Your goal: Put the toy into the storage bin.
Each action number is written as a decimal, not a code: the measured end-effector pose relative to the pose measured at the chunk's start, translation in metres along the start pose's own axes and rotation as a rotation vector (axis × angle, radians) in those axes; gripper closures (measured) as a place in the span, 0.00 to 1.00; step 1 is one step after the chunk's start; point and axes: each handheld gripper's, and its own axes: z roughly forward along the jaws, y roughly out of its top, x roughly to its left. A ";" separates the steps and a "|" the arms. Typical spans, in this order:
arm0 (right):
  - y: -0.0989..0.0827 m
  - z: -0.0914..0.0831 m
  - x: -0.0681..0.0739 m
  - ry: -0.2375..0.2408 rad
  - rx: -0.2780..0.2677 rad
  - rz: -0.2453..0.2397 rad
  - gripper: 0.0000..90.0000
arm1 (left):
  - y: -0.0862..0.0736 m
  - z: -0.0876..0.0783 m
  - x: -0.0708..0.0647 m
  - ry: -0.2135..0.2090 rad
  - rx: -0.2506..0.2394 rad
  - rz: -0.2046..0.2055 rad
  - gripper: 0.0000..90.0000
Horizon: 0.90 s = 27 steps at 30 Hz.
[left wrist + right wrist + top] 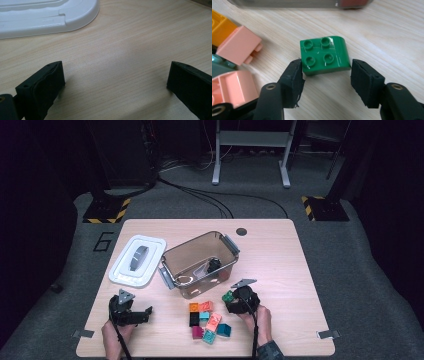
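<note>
Just below the bin (200,262), at its near right corner, a green brick (324,55) lies studs up on the tabletop (280,265), set a little apart from the brick pile (207,320) so that it can be taken alone. The right claw (325,75) is brought low over it from the near side. Its jaws are half closed and bracket the brick's near edge; the left pad (293,75) appears to touch the brick's corner, while a gap is seen between the right pad and the brick, so no grip is judged to be made yet. A straddle of the brick's two flat sides is probably intended, since those faces give the pads a square hold.

The bin is left uncovered, its lid (136,261) laid flat to the left of it, presumably so that bricks can be dropped in from above; something dark and something pale already lie inside it, too small to be made out.

The left claw (115,82) is held wide, with nothing between its jaws, over bare wood near the lid, well left of the pile, apparently parked out of the way.
</note>
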 end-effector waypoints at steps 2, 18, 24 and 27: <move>-0.001 -0.002 -0.003 -0.002 0.007 -0.005 0.53 | 0.000 0.000 0.000 0.001 -0.002 0.002 0.01; -0.007 -0.011 -0.018 -0.045 -0.035 0.135 0.40 | 0.000 0.000 0.000 0.001 -0.002 0.001 0.01; 0.006 0.000 -0.006 -0.040 -0.063 0.147 0.31 | 0.000 0.000 0.000 0.000 0.000 0.000 0.01; 0.013 0.007 -0.004 -0.050 -0.076 0.165 0.32 | 0.000 0.000 0.000 0.001 -0.002 0.002 0.01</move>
